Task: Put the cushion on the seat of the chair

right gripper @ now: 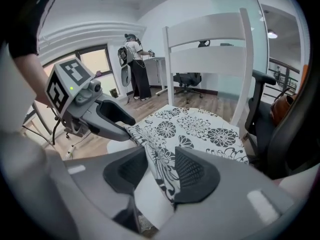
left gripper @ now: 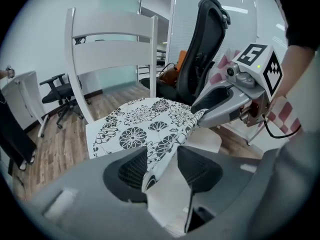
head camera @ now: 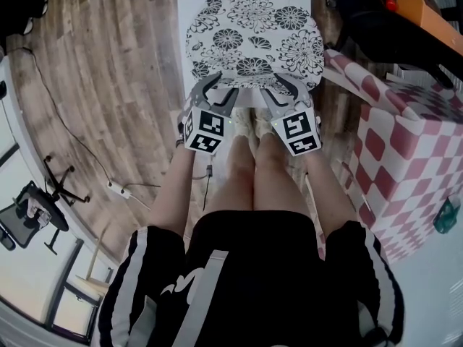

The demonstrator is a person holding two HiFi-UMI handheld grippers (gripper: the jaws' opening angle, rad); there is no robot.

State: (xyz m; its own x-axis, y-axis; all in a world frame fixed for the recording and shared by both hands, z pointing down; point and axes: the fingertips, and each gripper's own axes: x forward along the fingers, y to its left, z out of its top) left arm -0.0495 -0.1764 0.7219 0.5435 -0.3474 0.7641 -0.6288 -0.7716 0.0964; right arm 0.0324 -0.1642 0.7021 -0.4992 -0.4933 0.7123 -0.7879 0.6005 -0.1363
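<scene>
The cushion [head camera: 253, 38], white with black flowers, lies on the white chair's seat [head camera: 187, 20], its near edge toward me. My left gripper [head camera: 217, 92] is at the cushion's near left corner and my right gripper [head camera: 278, 91] at its near right corner. In the left gripper view the cushion's edge [left gripper: 160, 154] hangs between the left gripper's [left gripper: 162, 166] pads with a gap on the right side, so it is open. In the right gripper view the cloth [right gripper: 162, 159] lies between the right gripper's [right gripper: 160, 169] pads with a gap on the left, also open. The chair's back [left gripper: 110, 44] rises behind the cushion.
A pink-and-white checked cover [head camera: 412, 143] stands right of the chair. A black office chair [left gripper: 205, 49] is close beyond it. A power strip [head camera: 116, 189] and cable lie on the wooden floor at left. My legs [head camera: 246, 172] stand before the chair. A person [right gripper: 135, 69] stands far off.
</scene>
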